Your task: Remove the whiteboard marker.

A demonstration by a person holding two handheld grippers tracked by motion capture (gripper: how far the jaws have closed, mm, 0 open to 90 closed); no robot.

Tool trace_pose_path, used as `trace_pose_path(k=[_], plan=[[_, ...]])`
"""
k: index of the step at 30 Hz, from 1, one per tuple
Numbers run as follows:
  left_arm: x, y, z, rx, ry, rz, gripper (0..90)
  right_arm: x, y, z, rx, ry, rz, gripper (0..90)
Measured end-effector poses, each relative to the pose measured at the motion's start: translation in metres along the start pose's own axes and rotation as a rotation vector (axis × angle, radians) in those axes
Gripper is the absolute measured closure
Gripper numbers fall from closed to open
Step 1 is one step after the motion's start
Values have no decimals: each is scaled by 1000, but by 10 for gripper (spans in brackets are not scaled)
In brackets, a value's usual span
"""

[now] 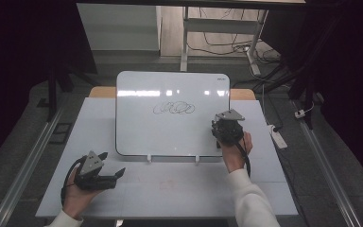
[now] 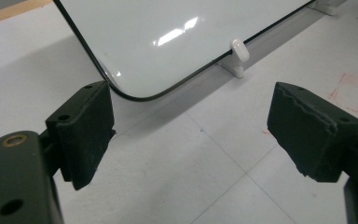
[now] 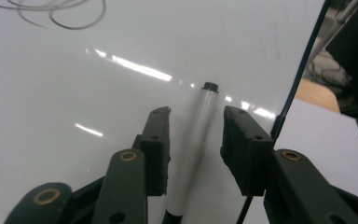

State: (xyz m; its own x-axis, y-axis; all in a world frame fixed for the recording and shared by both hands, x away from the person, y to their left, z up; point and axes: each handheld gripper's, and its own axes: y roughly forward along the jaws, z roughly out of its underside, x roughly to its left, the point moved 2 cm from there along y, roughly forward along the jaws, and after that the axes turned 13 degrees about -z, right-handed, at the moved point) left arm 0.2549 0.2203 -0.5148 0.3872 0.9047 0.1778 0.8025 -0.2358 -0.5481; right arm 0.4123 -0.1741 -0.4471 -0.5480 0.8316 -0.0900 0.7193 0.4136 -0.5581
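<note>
As seen, marker [image 3: 196, 140] slim, white w/ black tip

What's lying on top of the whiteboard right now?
A white marker lies on the whiteboard near its right edge, between the right gripper's jaws, with a gap on each side. Black scribbled loops mark the middle. The marker's lower end is hidden by the gripper.

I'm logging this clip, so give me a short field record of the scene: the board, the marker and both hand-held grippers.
board: white glossy rectangular whiteboard propped on the pale table, black looping scribble near its top
marker: slim white marker with black tip lying on the whiteboard, between the right jaws
right hand-held gripper: jaws straddle the marker, gaps at both sides, pads not pressing
left hand-held gripper: wide open, nothing between jaws, over the table by the whiteboard's lower corner
</note>
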Motion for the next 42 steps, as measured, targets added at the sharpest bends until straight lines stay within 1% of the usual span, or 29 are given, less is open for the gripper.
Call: trace_pose_path(k=[4, 6, 10, 12, 13, 14, 15, 22, 29, 32, 34, 38, 40, 41, 42], plan=[[1, 0, 1, -4, -2, 2, 155, -1, 6, 0, -4, 17, 15, 697], [1, 0, 1, -3, -1, 1, 154, 0, 7, -1, -8, 10, 30, 738], [0, 0, 1, -2, 3, -1, 154, 3, 9, -2, -9, 19, 50, 758], [0, 0, 1, -3, 5, -5, 154, 3, 9, -2, -17, 32, 49, 776], [0, 0, 1, -3, 5, -7, 154, 4, 9, -2, -25, 43, 37, 803], [1, 0, 1, -3, 6, -8, 155, 4, 9, -2, -30, 41, 49, 804], [1, 0, 1, -4, 6, -10, 155, 4, 9, -2, -33, 38, 50, 804], [2, 1, 1, -3, 2, -15, 157, 2, 5, 0, -60, 45, 28, 806], [1, 2, 0, 5, -5, -9, 164, 9, -14, -1, -146, 26, -50, 807], [0, 3, -1, 7, -6, -4, 169, 13, -20, 0, -173, 17, -79, 807], [-2, 3, -3, 8, -5, 2, 170, 15, -24, 1, -191, 21, -101, 807], [-8, 5, -10, 2, -10, 32, 182, 20, -29, 2, -221, 37, -163, 807], [-13, 6, -16, 0, -8, 58, 193, 25, -32, 2, -237, 39, -198, 806], [-13, 6, -16, 0, -8, 58, 199, 27, -33, 2, -245, 43, -218, 806], [-20, 8, -23, -3, 2, 84, 206, 30, -33, 2, -250, 45, -239, 806]])
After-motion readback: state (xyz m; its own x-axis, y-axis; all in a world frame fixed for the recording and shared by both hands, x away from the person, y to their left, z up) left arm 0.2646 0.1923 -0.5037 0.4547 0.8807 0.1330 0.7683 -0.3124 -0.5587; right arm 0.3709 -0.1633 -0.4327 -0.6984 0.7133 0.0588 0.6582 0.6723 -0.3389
